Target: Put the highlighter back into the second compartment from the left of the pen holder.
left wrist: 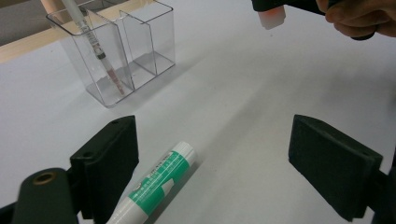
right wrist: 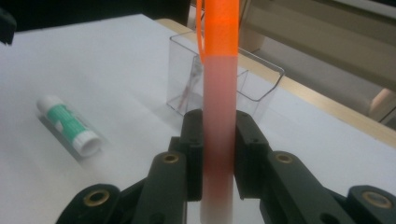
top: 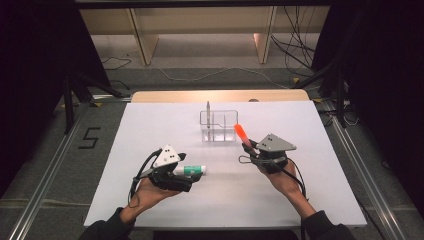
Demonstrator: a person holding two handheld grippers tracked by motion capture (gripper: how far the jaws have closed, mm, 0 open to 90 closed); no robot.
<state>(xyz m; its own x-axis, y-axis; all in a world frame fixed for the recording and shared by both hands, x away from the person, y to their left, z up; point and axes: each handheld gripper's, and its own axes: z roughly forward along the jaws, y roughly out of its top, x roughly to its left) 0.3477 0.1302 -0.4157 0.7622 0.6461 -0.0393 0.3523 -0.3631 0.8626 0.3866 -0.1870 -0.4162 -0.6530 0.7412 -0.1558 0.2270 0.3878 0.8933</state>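
Orange highlighter (right wrist: 218, 116) is clamped in the right gripper (top: 251, 148), near the clear organizer (top: 218, 126); next, I judge, lower it inside. Left gripper (left wrist: 212, 163) gapes wide around the bench-lying glue stick (left wrist: 156, 184).

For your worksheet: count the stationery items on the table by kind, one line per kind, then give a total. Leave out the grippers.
Orange highlighter pen with a pale barrel, held in the right gripper: 1
White and green glue stick, lying on the white table: 1
Slim pen standing in the organiser: 1
Clear plastic divided organiser: 1
Total: 4
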